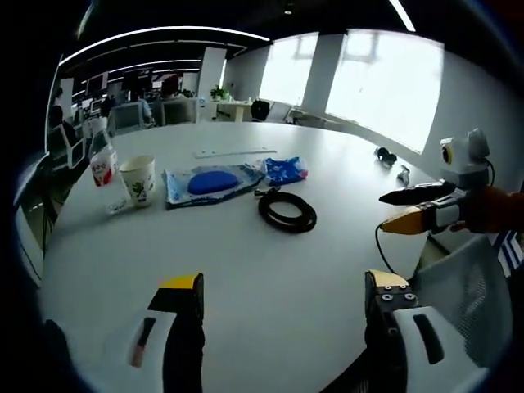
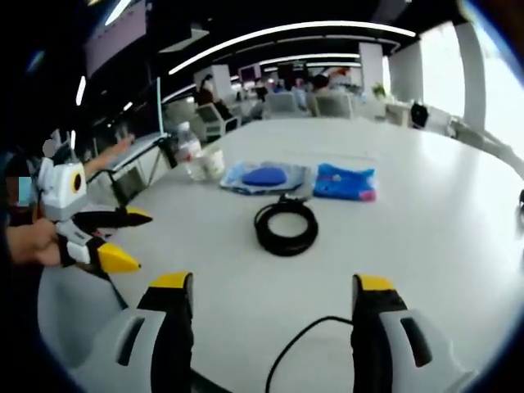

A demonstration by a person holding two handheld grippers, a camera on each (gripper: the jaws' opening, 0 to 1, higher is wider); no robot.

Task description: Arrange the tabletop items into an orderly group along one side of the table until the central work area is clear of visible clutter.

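Your left tool (image 1: 282,299) and right tool (image 2: 274,299) both stand wide, holding nothing, over bare counter (image 1: 246,270) near its front edge. Mid-frame lies the coiled black cable (image 1: 287,211), flat. Behind it the blue pouch (image 1: 205,183) runs left-right, blue packet (image 1: 285,170) beside it; paper cup (image 1: 138,180) and bottle (image 1: 101,160) stand upright, upper left.

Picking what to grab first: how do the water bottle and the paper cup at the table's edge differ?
The water bottle is clear plastic with a red label and a narrow neck; the paper cup is opaque white with a printed motif and an open mouth. The bottle stands taller than the cup. In the left gripper view the bottle sits nearer the table edge, the cup beside it toward the blue pouch. Both stand upright, close together.
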